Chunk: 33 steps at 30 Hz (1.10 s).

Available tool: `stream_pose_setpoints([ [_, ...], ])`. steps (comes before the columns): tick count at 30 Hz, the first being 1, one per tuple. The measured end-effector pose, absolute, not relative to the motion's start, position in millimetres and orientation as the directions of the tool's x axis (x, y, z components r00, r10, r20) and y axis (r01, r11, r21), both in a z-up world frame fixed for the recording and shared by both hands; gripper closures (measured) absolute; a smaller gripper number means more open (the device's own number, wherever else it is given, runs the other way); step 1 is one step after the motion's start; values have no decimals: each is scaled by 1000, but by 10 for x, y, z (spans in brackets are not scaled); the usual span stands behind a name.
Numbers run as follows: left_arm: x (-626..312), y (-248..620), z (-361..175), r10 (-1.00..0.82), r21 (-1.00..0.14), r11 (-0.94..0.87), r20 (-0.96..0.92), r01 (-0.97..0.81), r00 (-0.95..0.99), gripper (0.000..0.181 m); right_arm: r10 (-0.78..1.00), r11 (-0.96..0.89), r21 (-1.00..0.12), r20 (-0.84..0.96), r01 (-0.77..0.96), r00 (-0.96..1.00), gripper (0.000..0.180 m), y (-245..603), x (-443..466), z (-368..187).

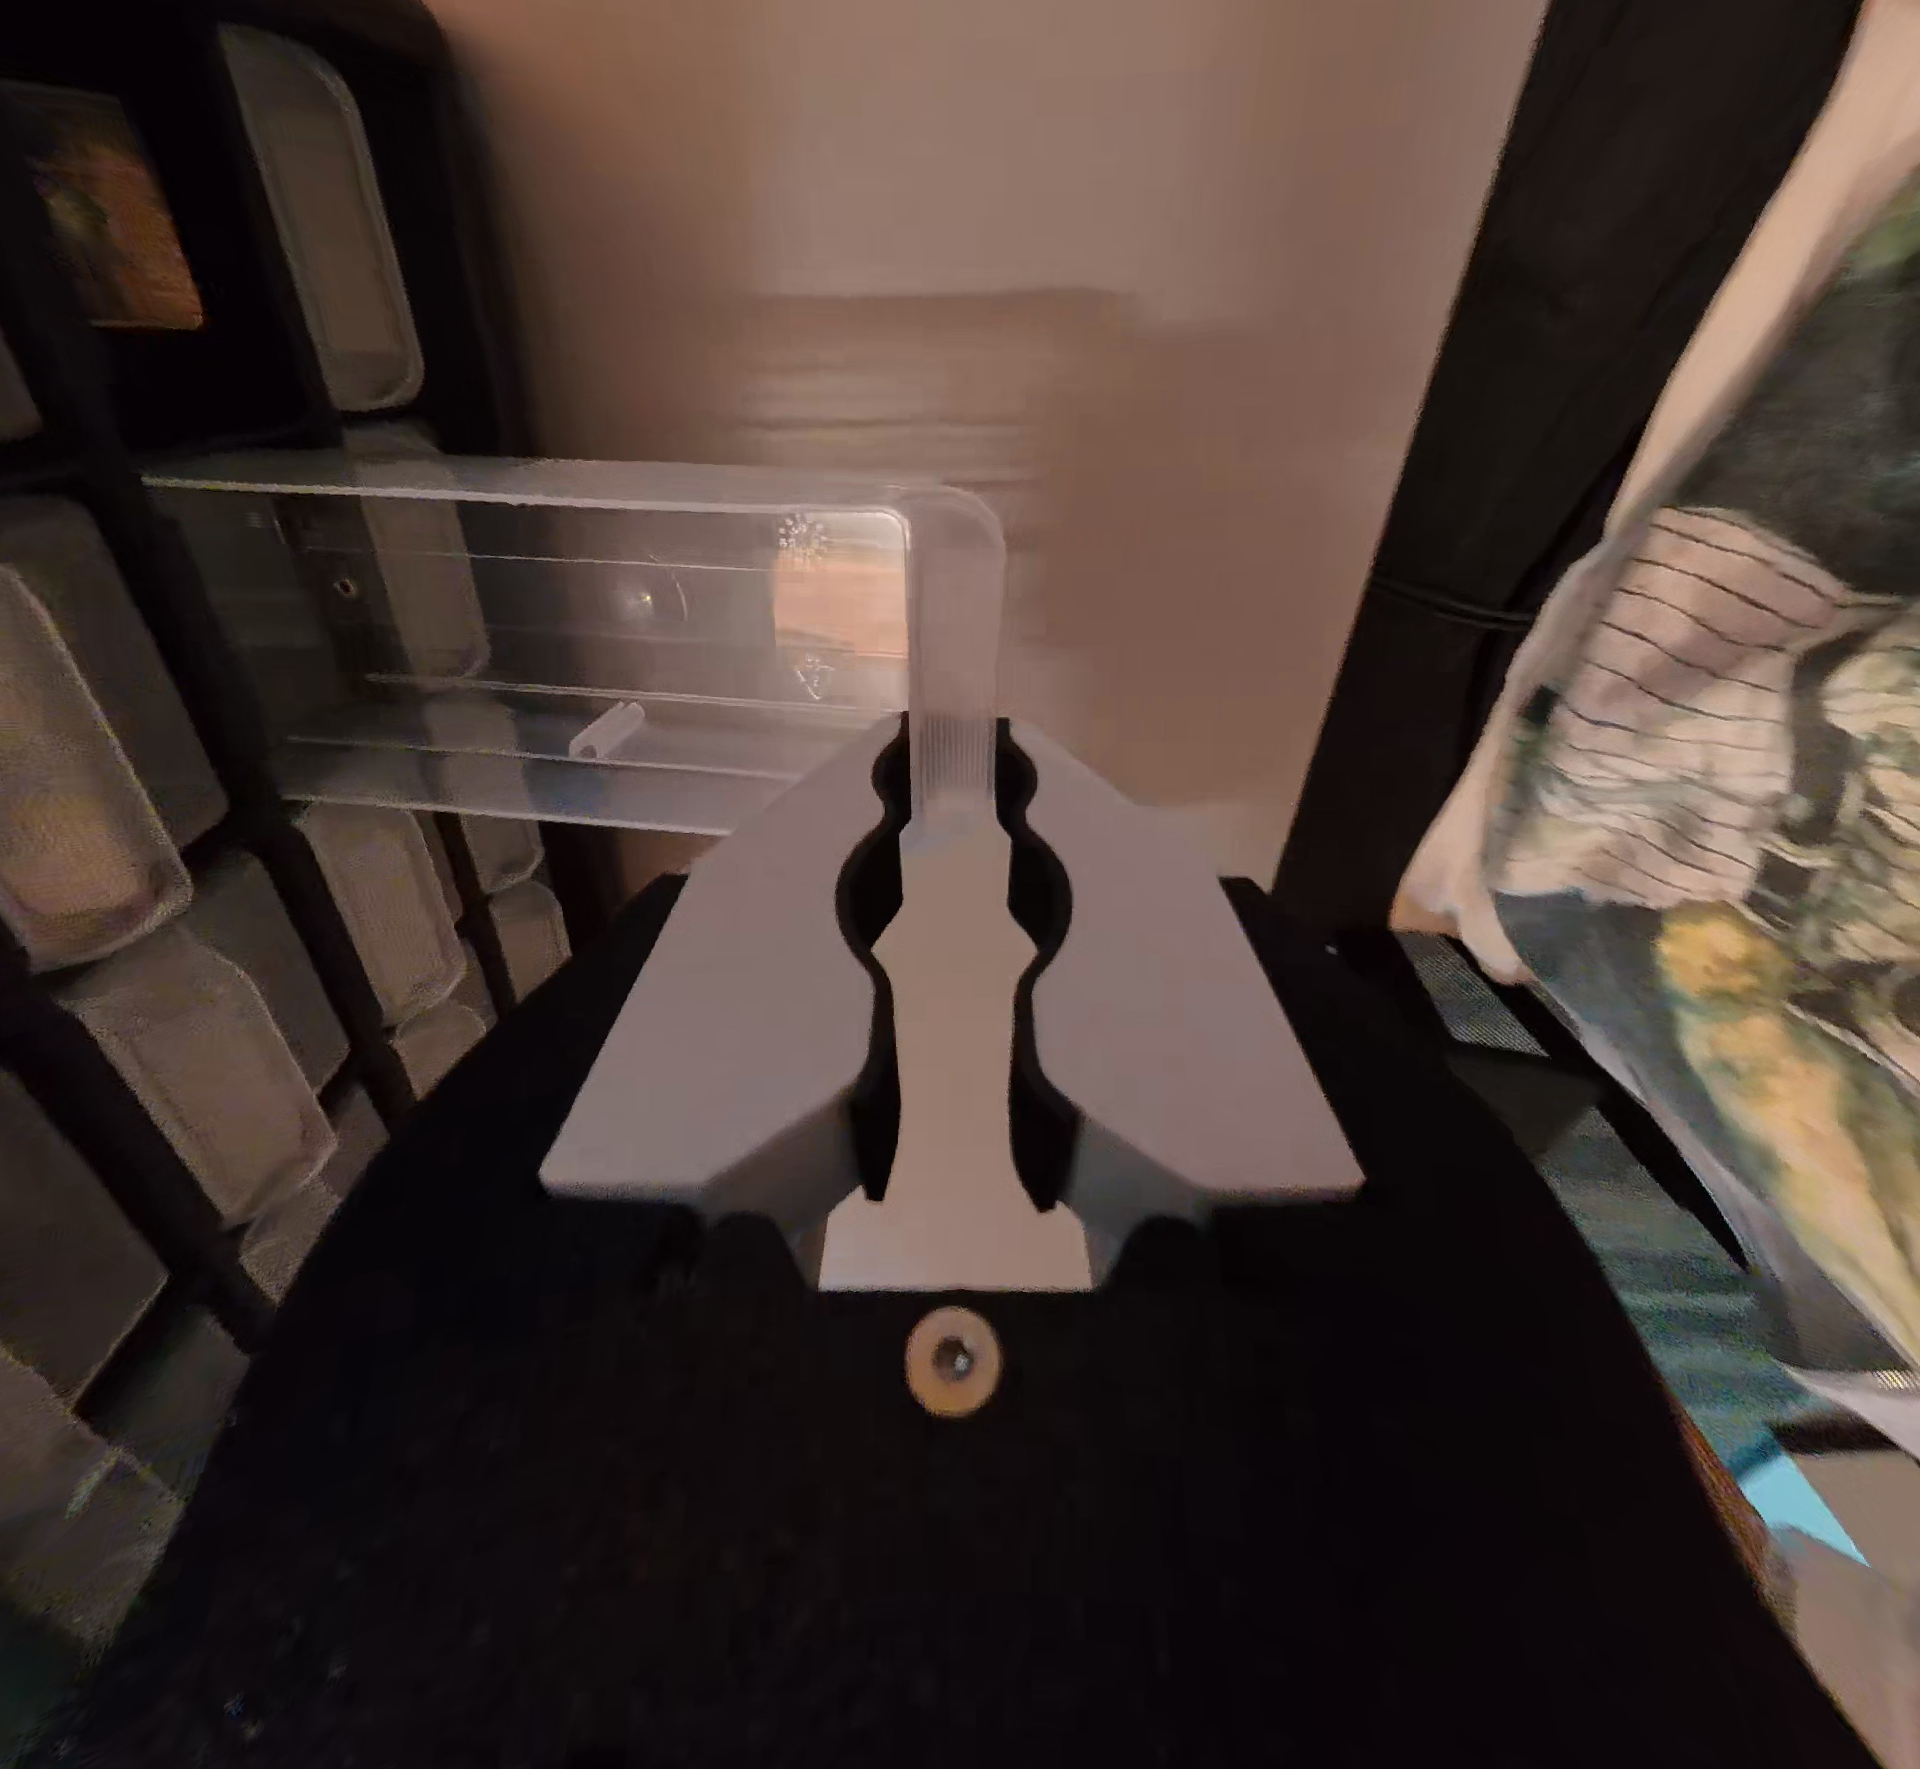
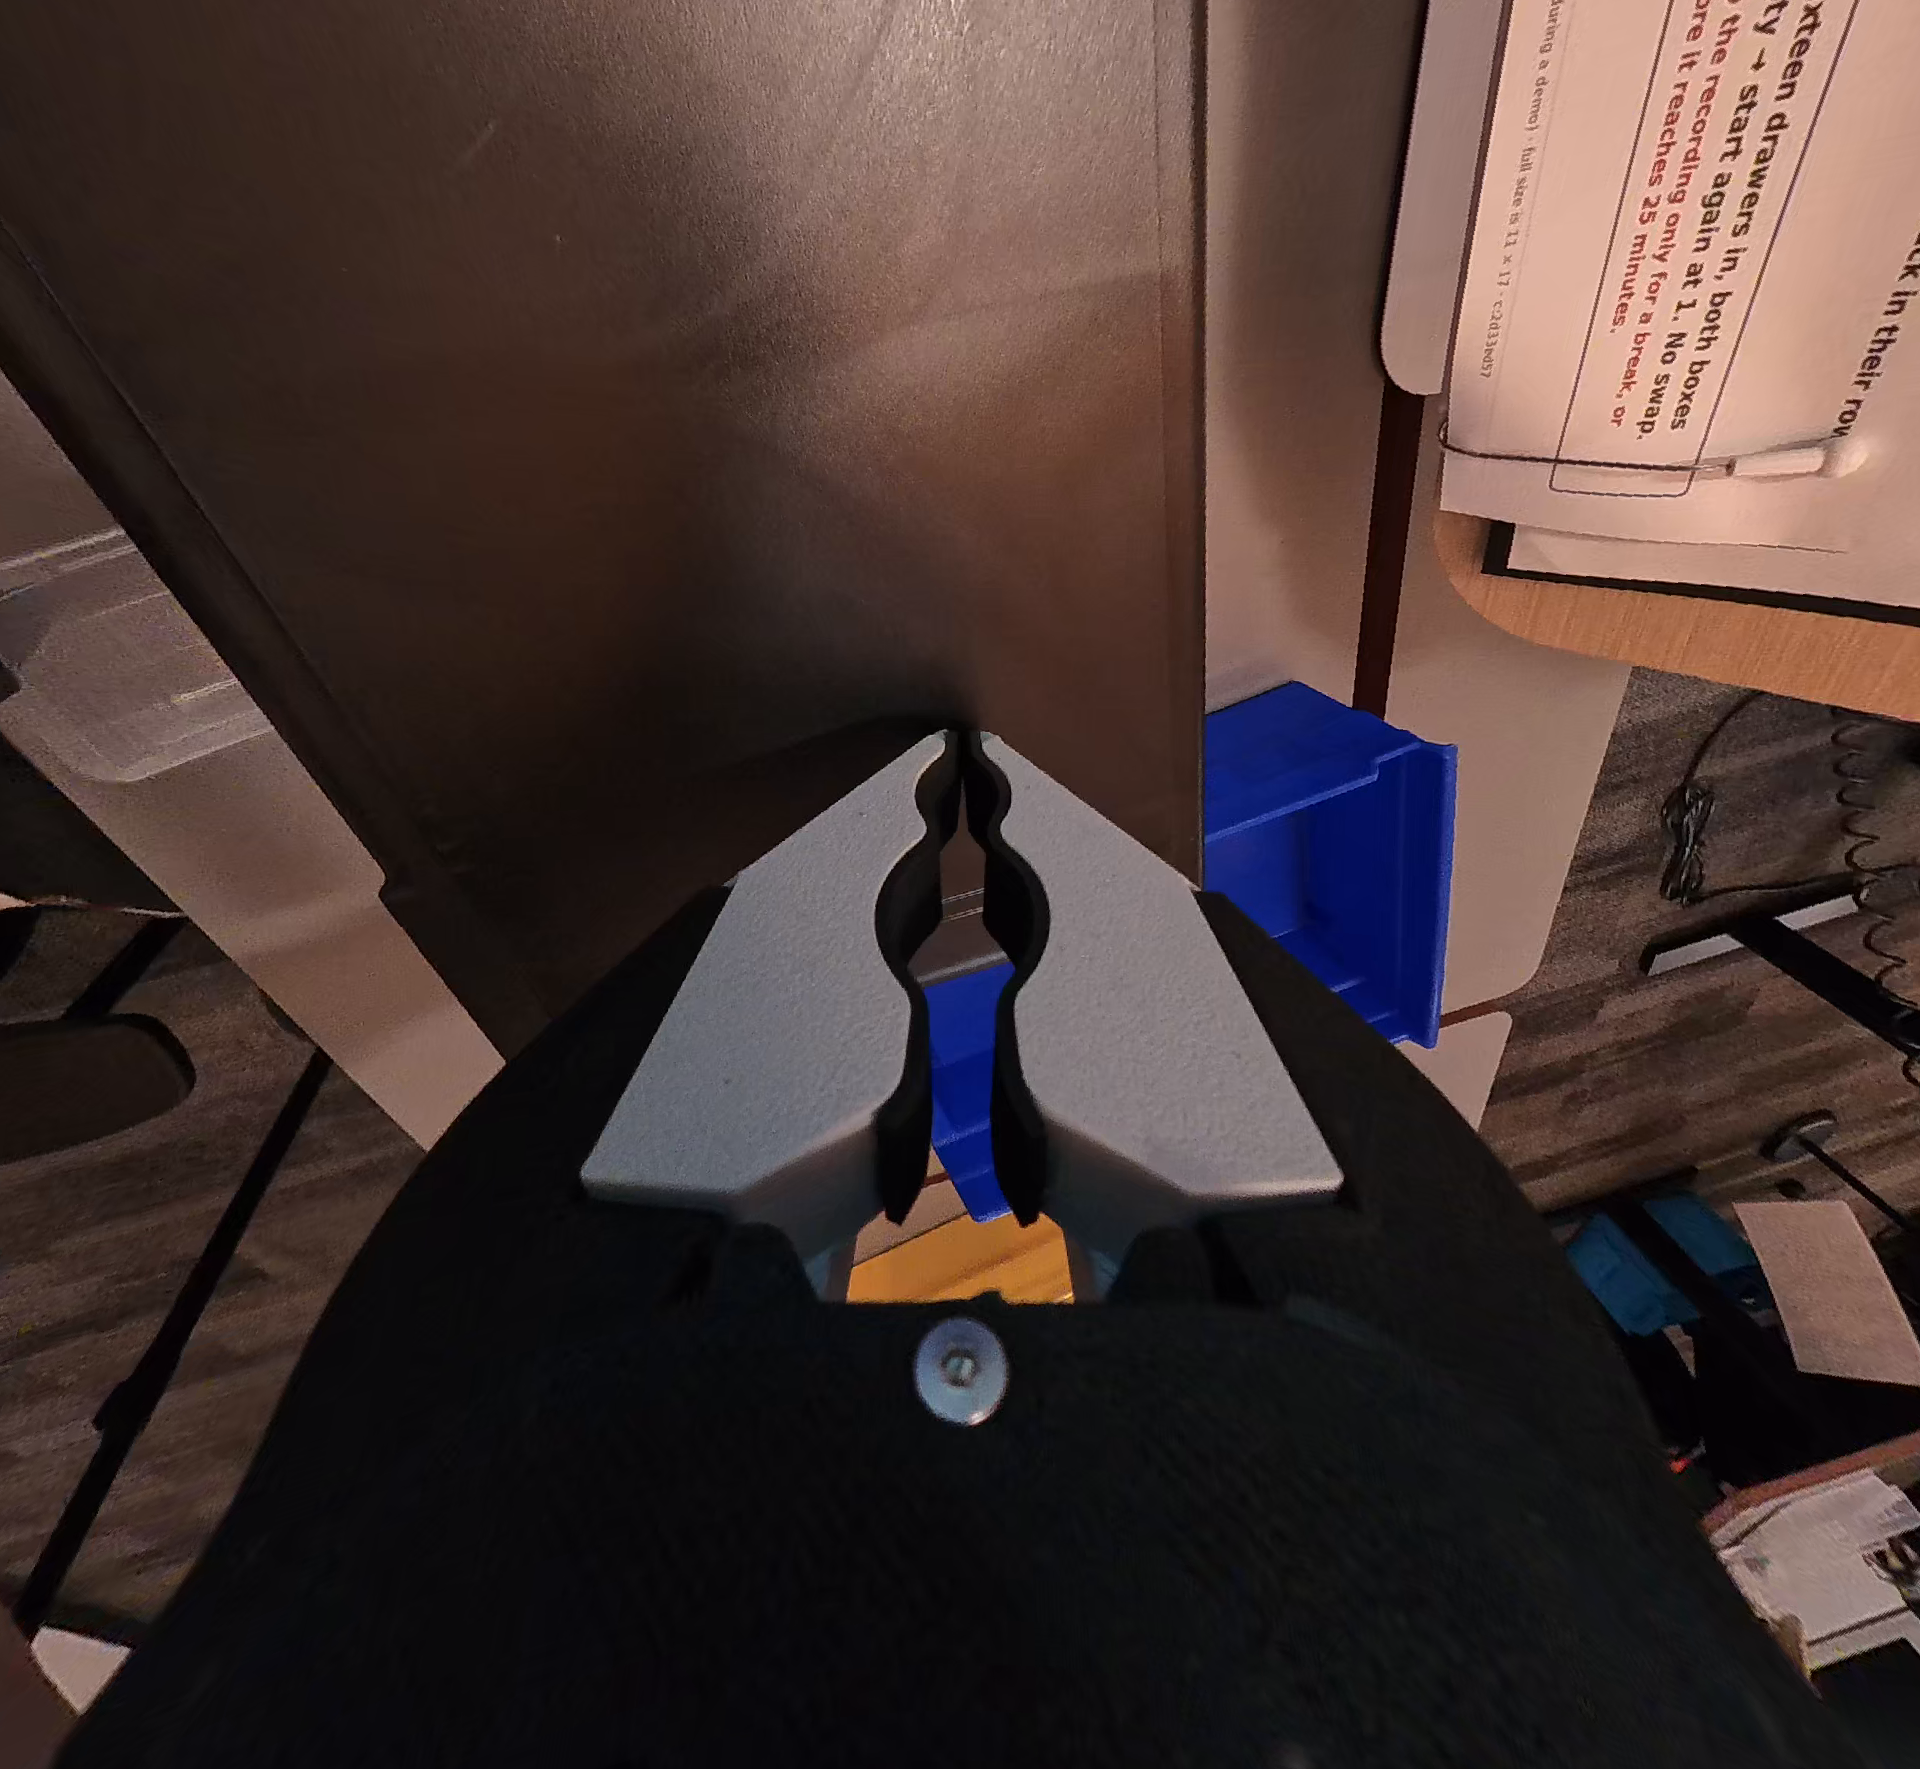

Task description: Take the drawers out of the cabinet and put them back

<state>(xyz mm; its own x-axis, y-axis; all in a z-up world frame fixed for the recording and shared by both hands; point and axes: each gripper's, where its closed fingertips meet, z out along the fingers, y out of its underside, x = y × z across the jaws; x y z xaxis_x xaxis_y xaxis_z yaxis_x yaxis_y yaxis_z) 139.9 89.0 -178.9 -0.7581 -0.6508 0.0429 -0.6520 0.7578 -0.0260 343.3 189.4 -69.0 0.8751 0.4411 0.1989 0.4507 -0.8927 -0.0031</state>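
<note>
In the left wrist view a black cabinet (image 1: 62, 472) with several translucent drawers stands at the left. One clear drawer (image 1: 540, 639) sticks far out of it toward the right, with a small white part (image 1: 608, 732) lying inside. My left gripper (image 1: 951, 753) is shut on this drawer's front handle tab (image 1: 948, 639). In the right wrist view my right gripper (image 2: 961, 740) is shut, its tips pressed against the cabinet's dark smooth panel (image 2: 675, 317). It holds nothing.
A blue bin (image 2: 1320, 867) sits beyond the dark panel's right edge. A printed sheet (image 2: 1662, 161) lies on a wooden board at the upper right. Cables lie on the floor (image 2: 1704, 826). In the left wrist view a black post (image 1: 1538, 369) and patterned cloth (image 1: 1714, 680) are at the right.
</note>
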Motion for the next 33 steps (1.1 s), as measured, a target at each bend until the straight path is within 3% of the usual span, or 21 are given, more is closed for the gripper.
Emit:
stream_pose_setpoints([
  [1,1413,906,-1835,-654,-27,756,11,-654,-756,169,440,-893,-5,198,450,876,180,1894,3433,-689],
  [8,1684,1087,-1989,-669,-70,733,-252,-676,-699,167,443,-893,14,202,449,874,180,1893,3434,-691],
  [16,1915,1216,-1966,-500,-141,810,-672,-569,-545,163,439,-894,-5,195,448,877,180,1895,3433,-690],
  [19,1966,1255,-1926,-372,-144,864,-828,-482,-420,157,438,-894,-12,195,449,878,180,1895,3433,-690],
  [22,2019,1298,-1811,-150,-44,912,-961,-407,-232,155,435,-895,-10,197,446,878,180,1895,3433,-690],
  [24,2037,1296,-1796,-50,7,921,-989,-389,-137,156,435,-896,-6,203,445,877,180,1895,3434,-690],
  [29,2029,1211,-1785,-3,-21,940,-999,-340,53,158,434,-895,-6,213,445,875,180,1894,3434,-689],
  [33,1933,1005,-1853,4,-26,966,-994,-258,113,181,429,-897,-22,203,442,880,180,1895,3434,-690],
])
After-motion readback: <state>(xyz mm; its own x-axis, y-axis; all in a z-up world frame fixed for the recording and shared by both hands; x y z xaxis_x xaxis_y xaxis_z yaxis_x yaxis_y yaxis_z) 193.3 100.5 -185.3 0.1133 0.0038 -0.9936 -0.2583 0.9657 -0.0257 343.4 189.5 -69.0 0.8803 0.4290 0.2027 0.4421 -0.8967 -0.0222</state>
